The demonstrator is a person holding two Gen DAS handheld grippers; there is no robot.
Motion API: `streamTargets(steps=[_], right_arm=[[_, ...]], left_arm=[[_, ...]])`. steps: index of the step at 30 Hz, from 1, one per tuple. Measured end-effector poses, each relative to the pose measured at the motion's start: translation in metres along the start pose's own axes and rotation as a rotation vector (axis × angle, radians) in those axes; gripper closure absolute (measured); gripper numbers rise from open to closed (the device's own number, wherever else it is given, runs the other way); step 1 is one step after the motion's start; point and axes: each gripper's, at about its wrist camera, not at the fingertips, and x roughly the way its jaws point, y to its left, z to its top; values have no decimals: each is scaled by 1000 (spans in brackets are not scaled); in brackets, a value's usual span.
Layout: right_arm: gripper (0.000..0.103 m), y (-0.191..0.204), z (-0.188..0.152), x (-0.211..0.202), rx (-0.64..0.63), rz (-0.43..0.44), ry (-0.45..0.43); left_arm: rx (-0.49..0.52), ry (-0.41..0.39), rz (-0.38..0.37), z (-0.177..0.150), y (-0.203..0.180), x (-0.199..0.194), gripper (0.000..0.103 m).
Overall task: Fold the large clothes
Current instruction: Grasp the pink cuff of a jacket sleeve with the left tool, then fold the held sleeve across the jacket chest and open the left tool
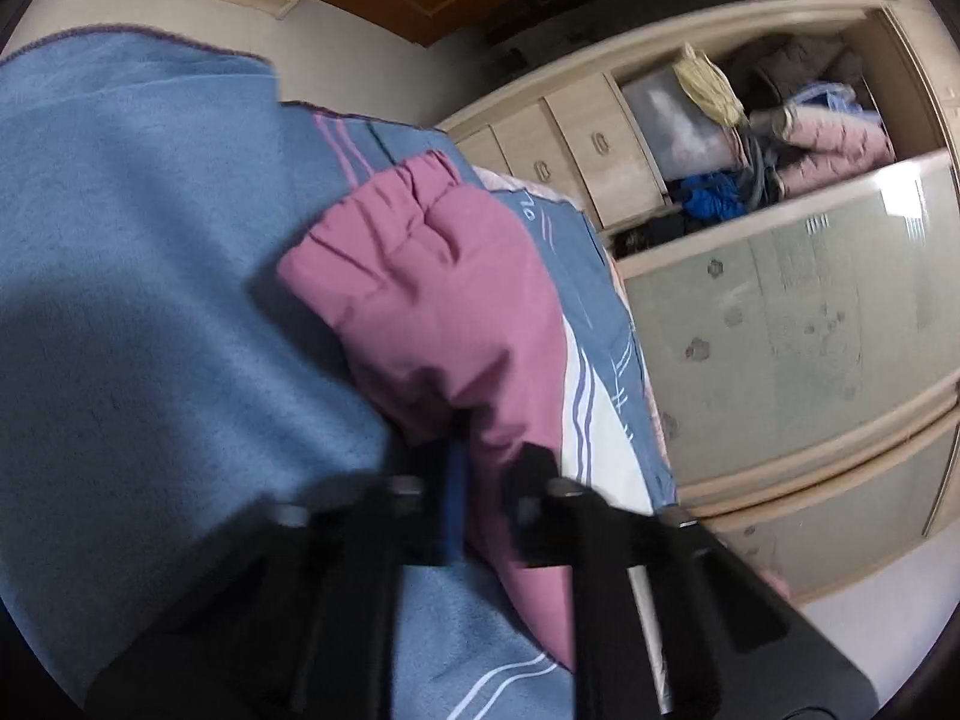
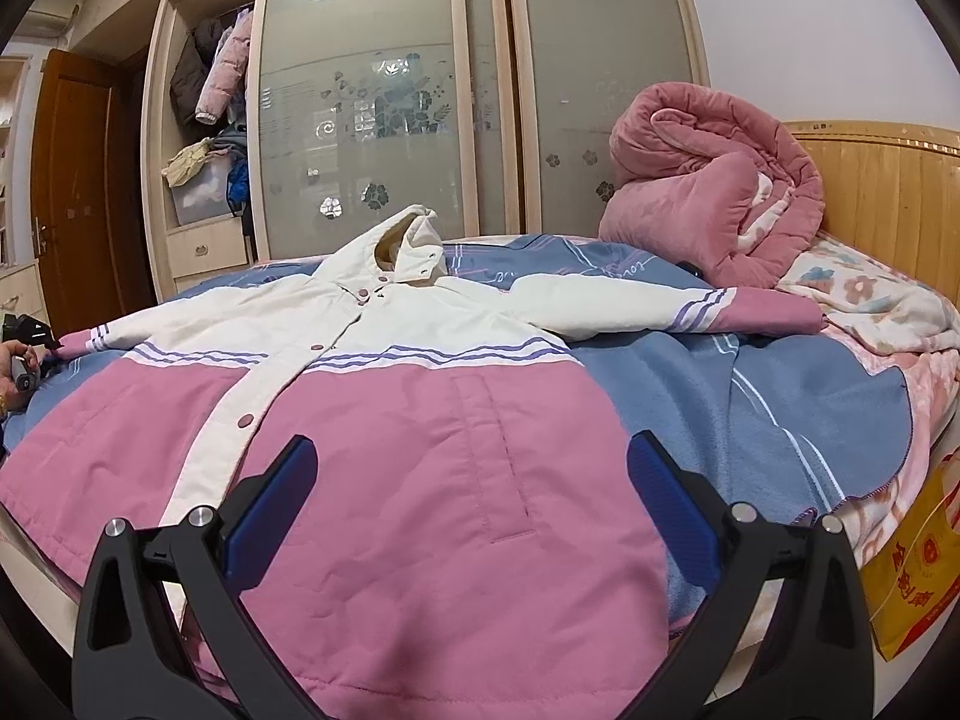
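A pink and white hooded jacket (image 2: 384,420) lies spread face up on a blue blanket (image 2: 690,378) on the bed, hood at the far side, both sleeves stretched out. My right gripper (image 2: 471,468) is open, hovering over the jacket's pink lower front near the hem. In the left wrist view, my left gripper (image 1: 489,474) is shut on the pink cuff end of the jacket's sleeve (image 1: 432,288), at the bed's left edge. The left gripper and the hand holding it also show at the far left of the right wrist view (image 2: 27,354).
A rolled pink quilt (image 2: 714,192) sits by the wooden headboard (image 2: 888,192). A floral sheet (image 2: 870,300) lies under it. A wardrobe with frosted sliding doors (image 2: 390,90) and an open section of clothes (image 2: 210,120) stands behind the bed. A yellow bag (image 2: 918,570) hangs at right.
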Motion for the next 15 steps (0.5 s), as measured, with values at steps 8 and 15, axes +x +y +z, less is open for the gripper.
streamTargets(steps=[8,15], right_arm=[[1,0,-1,-3,3,20,1],[1,-8,1,-9,41,39,-12]], left_arm=[[231,-154,47,-16,-53,-24,99],[659,-224,92,-86,-180,-35,99]])
